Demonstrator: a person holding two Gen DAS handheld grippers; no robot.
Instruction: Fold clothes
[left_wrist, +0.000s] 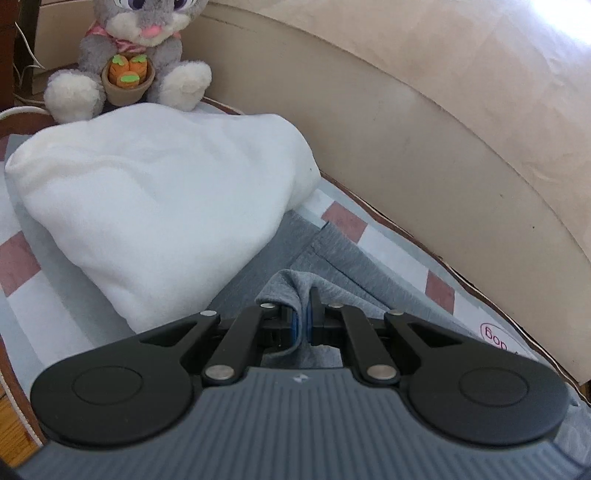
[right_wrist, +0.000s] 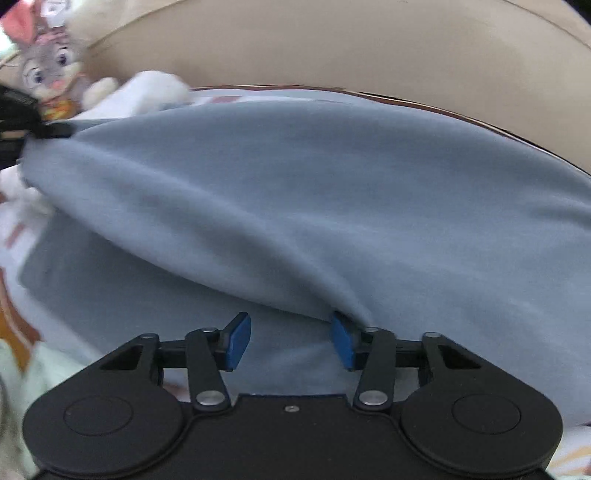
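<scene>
A grey garment (left_wrist: 332, 258) lies on a striped sheet (left_wrist: 55, 317). My left gripper (left_wrist: 302, 317) is shut on a bunched edge of it, with cloth pinched between the blue pads. In the right wrist view the grey garment (right_wrist: 332, 192) stretches as a raised fold from the far left, where the left gripper (right_wrist: 44, 129) holds it, toward my right gripper (right_wrist: 291, 343). My right gripper is open; its right pad (right_wrist: 341, 341) touches the fold's edge, and nothing sits between the pads.
A folded white garment (left_wrist: 159, 210) lies on the sheet to the left of the grey one. A plush bunny (left_wrist: 133, 55) sits behind it. A beige padded headboard (left_wrist: 406, 129) curves along the far right side.
</scene>
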